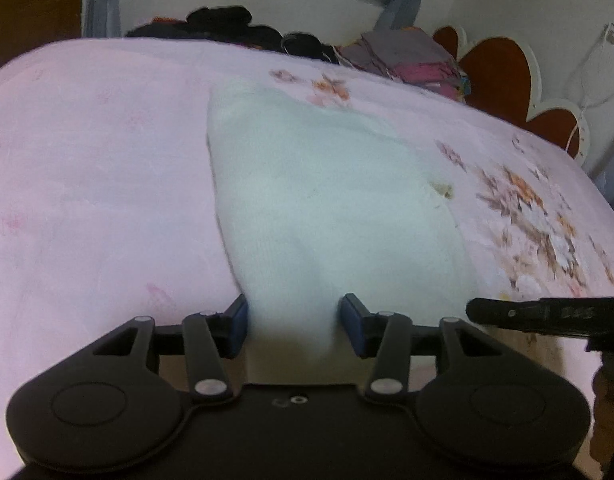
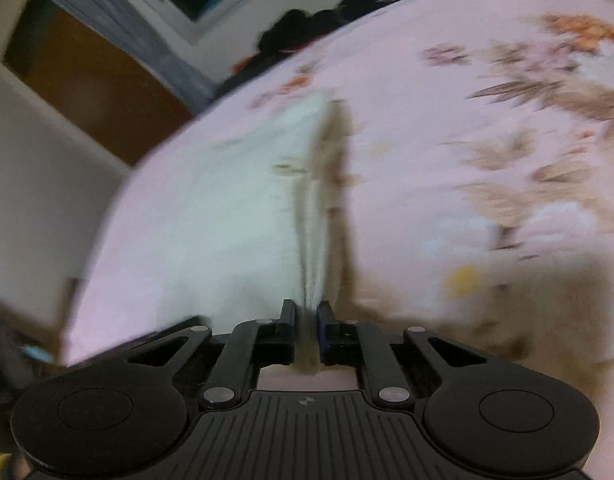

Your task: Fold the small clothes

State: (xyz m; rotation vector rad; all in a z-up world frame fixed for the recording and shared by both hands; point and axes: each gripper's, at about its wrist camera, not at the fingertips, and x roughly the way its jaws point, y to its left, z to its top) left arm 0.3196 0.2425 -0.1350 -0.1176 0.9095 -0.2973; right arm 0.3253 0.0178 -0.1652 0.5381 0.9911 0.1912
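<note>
Nearest me in the left wrist view is my left gripper (image 1: pixel 294 322), blue pads spread wide apart, with the near end of the white garment (image 1: pixel 327 200) running between them but not pinched. The cloth stretches away across the pink floral bedspread (image 1: pixel 99 168), looking narrowed into a long strip. Another gripper's black tip (image 1: pixel 507 314) pokes in from the right. A pile of dark clothes (image 1: pixel 227 26) sits at the far edge.

Over to the right wrist view: my right gripper (image 2: pixel 307 326) has its pads drawn close, clamped on a raised, ridged edge of that white garment (image 2: pixel 227 208), lifted off the bedspread (image 2: pixel 447 140). It's blurry here. I'd judge we're mid-fold: one lengthwise fold seems made, more folding and flattening remain.
</note>
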